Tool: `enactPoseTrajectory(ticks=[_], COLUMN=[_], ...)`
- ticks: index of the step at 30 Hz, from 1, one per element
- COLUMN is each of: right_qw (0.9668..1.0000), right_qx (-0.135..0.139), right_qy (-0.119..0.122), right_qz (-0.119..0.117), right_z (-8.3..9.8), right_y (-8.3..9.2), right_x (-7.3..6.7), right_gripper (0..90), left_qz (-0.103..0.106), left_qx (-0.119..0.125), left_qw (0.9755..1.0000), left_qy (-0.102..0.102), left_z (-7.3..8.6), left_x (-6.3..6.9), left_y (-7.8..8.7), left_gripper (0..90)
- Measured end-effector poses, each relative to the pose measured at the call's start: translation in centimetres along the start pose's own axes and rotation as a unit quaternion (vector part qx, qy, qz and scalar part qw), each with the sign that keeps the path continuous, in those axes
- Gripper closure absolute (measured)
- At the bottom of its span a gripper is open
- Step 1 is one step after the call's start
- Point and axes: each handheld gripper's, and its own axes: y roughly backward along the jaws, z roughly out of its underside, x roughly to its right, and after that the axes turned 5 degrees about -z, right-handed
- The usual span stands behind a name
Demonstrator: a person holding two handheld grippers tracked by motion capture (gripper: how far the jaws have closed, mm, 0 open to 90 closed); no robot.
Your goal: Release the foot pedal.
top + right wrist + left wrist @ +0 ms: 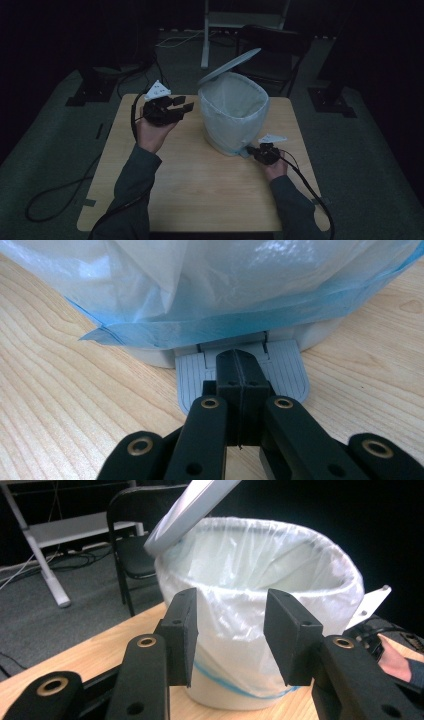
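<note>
White bin (235, 117), blue-edged translucent liner (210, 295), grey ribbed pedal (287, 372)

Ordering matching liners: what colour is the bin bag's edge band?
Blue band on the translucent white bag; right gripper view.

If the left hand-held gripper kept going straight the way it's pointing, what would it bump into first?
Most likely the bag-lined pedal bin: the left hand-held gripper, jaws open and empty, points at its side wall just below the rim, with nothing visible between. How far off is unclear.
</note>
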Motion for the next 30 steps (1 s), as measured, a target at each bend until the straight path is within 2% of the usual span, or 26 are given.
enactPoseTrajectory(ticks=[9, 15, 21, 23, 26, 29, 30], right_qw=[1.0000, 1.0000, 0.9999, 0.9996, 0.9987, 0.9952, 0.9937], right_qx=[0.003, -0.001, 0.012, 0.018, 0.021, 0.017, 0.012], right_qy=[-0.002, -0.003, -0.003, -0.001, -0.016, -0.041, -0.049], right_qz=[-0.003, 0.006, 0.006, 0.022, 0.043, 0.088, 0.100], right_z=[-0.1, -0.2, -0.4, -0.6, -0.3, 0.3, 0.5], right_y=[0.4, 0.7, 1.3, 1.9, 2.5, 3.2, 3.3], right_x=[0.1, 0.1, 0.1, 0.2, 1.1, 2.4, 2.8], right_gripper=[90.0, 90.0, 90.0, 89.9, 89.9, 88.7, 79.3], left_qz=[-0.001, -0.002, -0.002, -0.003, -0.005, -0.007, -0.008], left_qx=[-0.018, -0.021, -0.022, -0.023, -0.023, -0.027, -0.029], left_qw=[0.9998, 0.9997, 0.9996, 0.9995, 0.9994, 0.9991, 0.9989], left_qy=[0.010, 0.015, 0.019, 0.021, 0.025, 0.031, 0.037], left_z=[1.8, 2.3, 2.7, 2.9, 3.4, 4.2, 4.8], left_x=[-0.5, -0.8, -0.9, -1.0, -1.2, -1.4, -1.6], left_y=[-0.1, 0.0, 0.0, 0.0, 0.1, 0.2, 0.2], left_gripper=[57.3, 57.3, 57.3, 57.3, 57.3, 57.3, 57.3])
